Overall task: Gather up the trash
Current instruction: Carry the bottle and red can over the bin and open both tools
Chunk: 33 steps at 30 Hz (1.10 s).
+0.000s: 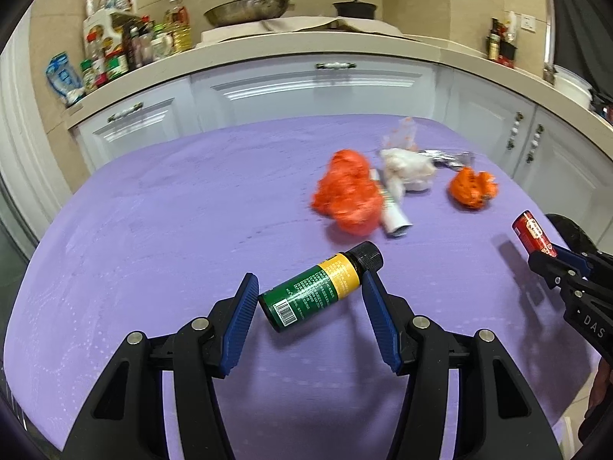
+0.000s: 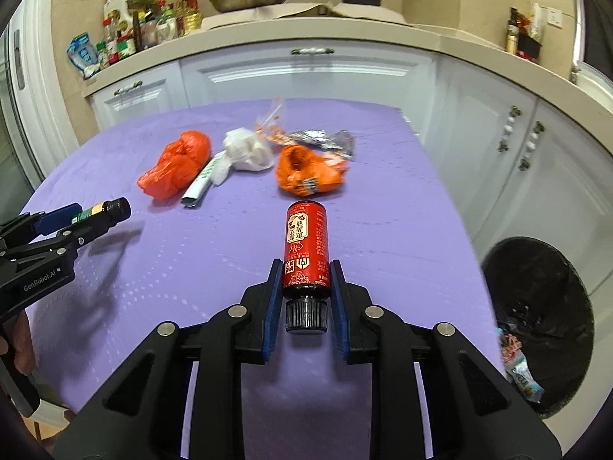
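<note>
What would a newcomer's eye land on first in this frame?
The red bottle clamped in the right gripper, cap toward the camera. Next, the green bottle between the left gripper's fingers, then the orange bags mid-table and the black bin at right.
</note>
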Tool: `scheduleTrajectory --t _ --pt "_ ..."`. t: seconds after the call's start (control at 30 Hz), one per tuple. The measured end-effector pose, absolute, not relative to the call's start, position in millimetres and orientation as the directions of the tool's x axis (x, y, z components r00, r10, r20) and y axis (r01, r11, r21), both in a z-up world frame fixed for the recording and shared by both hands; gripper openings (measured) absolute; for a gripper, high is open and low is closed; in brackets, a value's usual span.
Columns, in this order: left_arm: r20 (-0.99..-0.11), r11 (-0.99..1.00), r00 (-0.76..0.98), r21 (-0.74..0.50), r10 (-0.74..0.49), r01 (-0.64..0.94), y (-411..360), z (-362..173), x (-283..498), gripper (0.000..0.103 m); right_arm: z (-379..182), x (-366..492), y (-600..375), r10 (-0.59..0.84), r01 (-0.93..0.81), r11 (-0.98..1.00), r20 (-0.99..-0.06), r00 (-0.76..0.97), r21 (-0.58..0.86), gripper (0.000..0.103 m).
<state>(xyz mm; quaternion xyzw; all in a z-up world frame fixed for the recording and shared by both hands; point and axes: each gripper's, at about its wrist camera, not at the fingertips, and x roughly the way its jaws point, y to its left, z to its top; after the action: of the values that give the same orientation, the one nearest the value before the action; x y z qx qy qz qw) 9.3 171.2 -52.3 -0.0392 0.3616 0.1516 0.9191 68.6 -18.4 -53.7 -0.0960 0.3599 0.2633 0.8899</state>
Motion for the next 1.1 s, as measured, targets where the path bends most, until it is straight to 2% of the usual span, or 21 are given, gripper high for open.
scheduleTrajectory --t 0.27,0.67,1.1 --pt "-0.657 0.984 0.739 0.026 0.148 -0.175 112 -39 30 0.055 -44 67 -77 0.335 -0.437 0.9 -0.663 0.67 0.013 0.023" --pt "-0.612 0.994 0.789 0.042 -0.051 0.097 -16 -21 82 0.055 -43 80 -194 0.15 -0.194 0.981 -0.641 0.753 0.0 0.023" --pt "-0.639 0.967 0.757 0.079 -0.137 0.241 -112 -38 127 0.055 -63 101 -282 0.045 -0.032 0.999 -0.653 0.756 0.031 0.023"
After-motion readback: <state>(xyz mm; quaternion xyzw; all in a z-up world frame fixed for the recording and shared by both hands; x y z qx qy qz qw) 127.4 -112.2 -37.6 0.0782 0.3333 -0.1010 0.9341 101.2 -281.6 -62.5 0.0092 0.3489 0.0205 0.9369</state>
